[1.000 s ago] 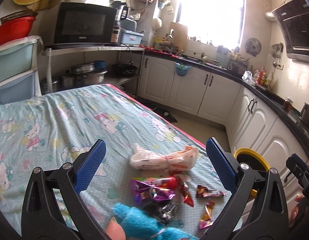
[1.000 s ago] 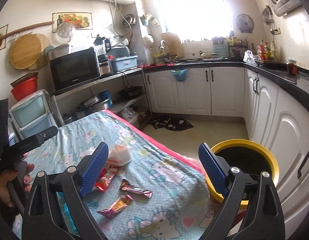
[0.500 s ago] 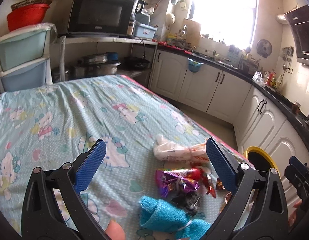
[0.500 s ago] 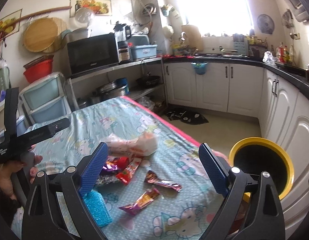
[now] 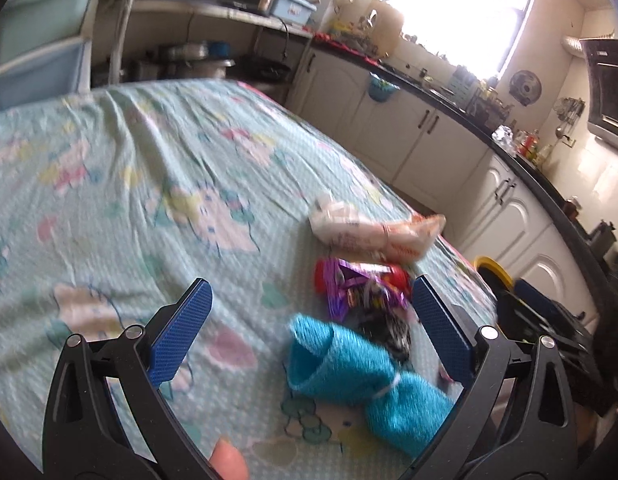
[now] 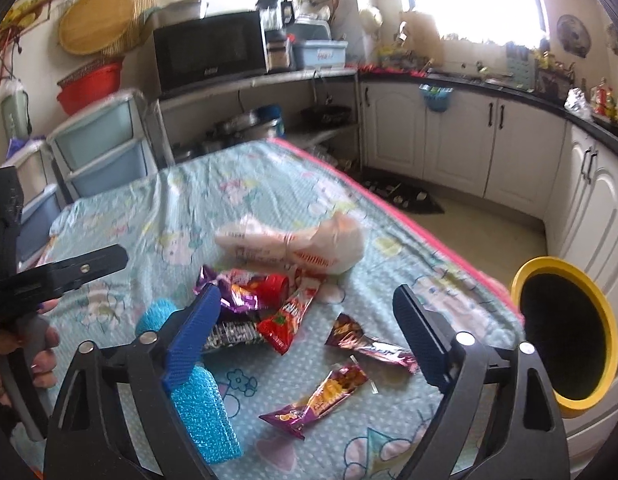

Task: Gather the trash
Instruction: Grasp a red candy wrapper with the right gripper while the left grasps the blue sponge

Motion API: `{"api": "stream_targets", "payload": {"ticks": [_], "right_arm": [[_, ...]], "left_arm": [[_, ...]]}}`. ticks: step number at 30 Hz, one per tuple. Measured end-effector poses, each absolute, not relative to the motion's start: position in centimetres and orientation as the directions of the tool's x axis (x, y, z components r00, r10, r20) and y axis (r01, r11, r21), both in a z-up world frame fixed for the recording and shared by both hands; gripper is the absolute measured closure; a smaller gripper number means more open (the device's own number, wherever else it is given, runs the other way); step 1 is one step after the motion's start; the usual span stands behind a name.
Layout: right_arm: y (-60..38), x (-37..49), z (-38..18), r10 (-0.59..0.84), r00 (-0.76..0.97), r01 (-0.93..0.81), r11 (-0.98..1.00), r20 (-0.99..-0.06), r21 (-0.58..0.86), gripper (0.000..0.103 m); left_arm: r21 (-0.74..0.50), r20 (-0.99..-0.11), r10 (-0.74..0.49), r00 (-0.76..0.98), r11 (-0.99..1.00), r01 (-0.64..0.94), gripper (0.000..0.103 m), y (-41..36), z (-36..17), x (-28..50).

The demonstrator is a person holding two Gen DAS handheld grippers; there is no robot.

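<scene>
Right wrist view: the left gripper (image 6: 89,264) hovers at the left, its jaw state unclear here. On the tablecloth (image 6: 181,200) the snack wrappers (image 6: 293,312) lie uncollected. The right gripper (image 6: 309,326), just narrowing, gapes empty above them. The yellow-rimmed bin (image 6: 565,336) waits beside.

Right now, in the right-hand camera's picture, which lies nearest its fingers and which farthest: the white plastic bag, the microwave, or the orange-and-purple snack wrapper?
1. Orange-and-purple snack wrapper: on the tablecloth, just ahead, between the open fingers.
2. White plastic bag: farther up the table, behind the wrapper pile.
3. Microwave: on the shelf beyond the table, upper left.
</scene>
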State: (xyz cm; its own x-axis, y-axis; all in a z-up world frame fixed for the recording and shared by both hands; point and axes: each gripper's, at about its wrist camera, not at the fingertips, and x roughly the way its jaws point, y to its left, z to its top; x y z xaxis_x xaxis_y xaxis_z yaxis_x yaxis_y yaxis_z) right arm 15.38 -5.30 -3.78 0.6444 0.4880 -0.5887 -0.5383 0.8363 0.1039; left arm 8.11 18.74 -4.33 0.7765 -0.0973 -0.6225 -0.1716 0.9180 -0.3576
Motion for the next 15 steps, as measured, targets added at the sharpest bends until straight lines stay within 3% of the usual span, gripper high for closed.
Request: {"api": "stream_targets", "payload": {"ticks": [4,11,13,15], "right_arm": [[-3.9,16.8,-5.8,0.48,0.582,-0.556,0.824,-0.656,0.11,0.031],[-2.2,18.8,-8.3,0.455,0.51,-0.55,0.825,-0.73,0.13,0.049],[-1.9,19.4,-9.0,0.452,0.488,-0.547,0.825,-0.747,0.142,0.058],[-1.7,19.7,-9.5,0.454,0.459,-0.548,0.821,-0.764,0.158,0.081]], "left_arm": [[-0.416,-0.645,-0.177,0.743,0.898,-0.147,0.012,18.4,-6.1,7.9],[-0.463,-0.679,-0.258,0.687,0.877,-0.129,0.028,17.4,-8.5,8.2],[-0.463,-0.687,-0.268,0.675,0.878,-0.124,0.033,17.1,-8.8,8.4],[-0.458,-0.699,-0.27,0.662,0.88,-0.126,0.039,16.9,-9.1,8.6]]}}
